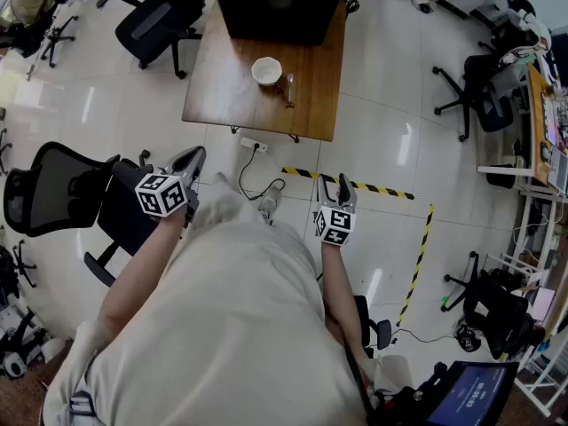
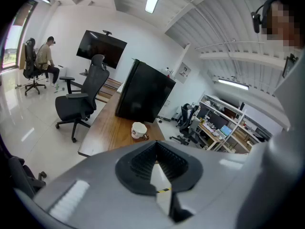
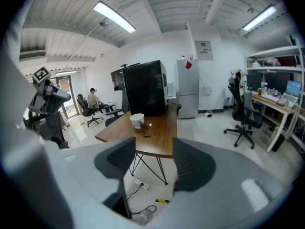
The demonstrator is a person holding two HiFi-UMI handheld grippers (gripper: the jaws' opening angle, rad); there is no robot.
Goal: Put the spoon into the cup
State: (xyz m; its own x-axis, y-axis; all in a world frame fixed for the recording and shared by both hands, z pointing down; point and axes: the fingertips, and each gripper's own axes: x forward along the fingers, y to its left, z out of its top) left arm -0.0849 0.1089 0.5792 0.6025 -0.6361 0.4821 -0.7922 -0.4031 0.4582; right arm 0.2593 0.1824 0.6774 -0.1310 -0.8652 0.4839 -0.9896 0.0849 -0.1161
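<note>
here, the right hand-held gripper (image 1: 335,183) hangs spread and empty, the left hand-held gripper (image 1: 193,156) pressed together on nothing, both well short of the counter (image 1: 222,91). the spoon (image 1: 289,88) lies there just beside the cup (image 1: 266,70); the sound approach is probably stepping closer, then pinching its handle squarely.

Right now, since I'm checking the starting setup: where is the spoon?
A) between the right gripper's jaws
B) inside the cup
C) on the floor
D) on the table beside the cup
D: the spoon lies on the wooden table, just beside the cup.
</note>
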